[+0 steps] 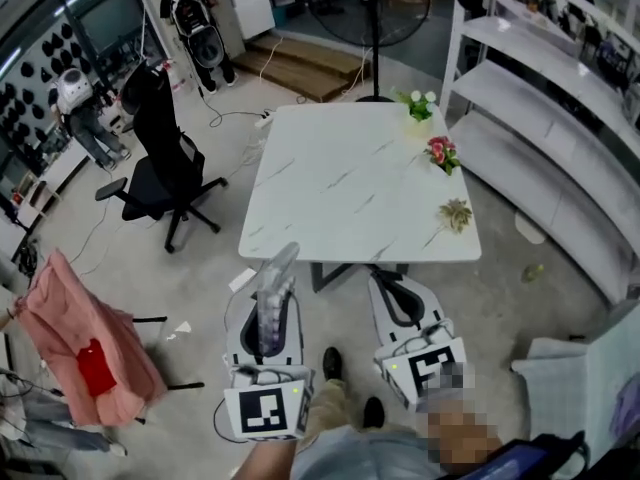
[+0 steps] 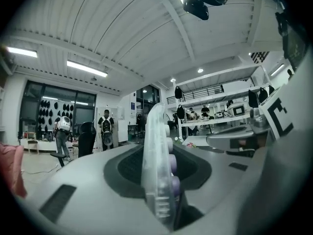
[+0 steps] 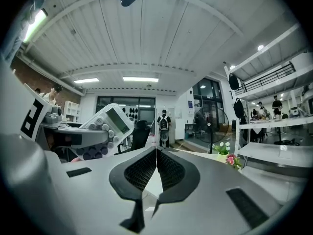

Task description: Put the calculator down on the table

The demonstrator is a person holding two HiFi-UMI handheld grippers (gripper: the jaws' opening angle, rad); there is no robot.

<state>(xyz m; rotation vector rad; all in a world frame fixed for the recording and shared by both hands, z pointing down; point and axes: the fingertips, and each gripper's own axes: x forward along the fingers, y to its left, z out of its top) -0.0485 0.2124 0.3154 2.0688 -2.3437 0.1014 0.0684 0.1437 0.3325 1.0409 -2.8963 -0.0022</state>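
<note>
Ahead: white marbled desk (image 1: pixel 350 188). Short of its near edge, over the floor: left gripper (image 1: pixel 268 306), fingers partway apart, clamped on the calculator (image 1: pixel 278 268), held edge-on, clear of the desk. Beside it: right gripper (image 3: pixel 156 155), fingers closed together, empty. Along the desk's right edge: small flower sprigs (image 1: pixel 441 154).

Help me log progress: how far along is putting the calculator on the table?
Done: the left gripper is shut on the translucent white calculator with purple keys, held on edge. In hand: it hangs by the near edge of the white marble-patterned table, not yet on it. Left: bring it over the bare top, lower it, release. The right gripper is shut and empty.
</note>
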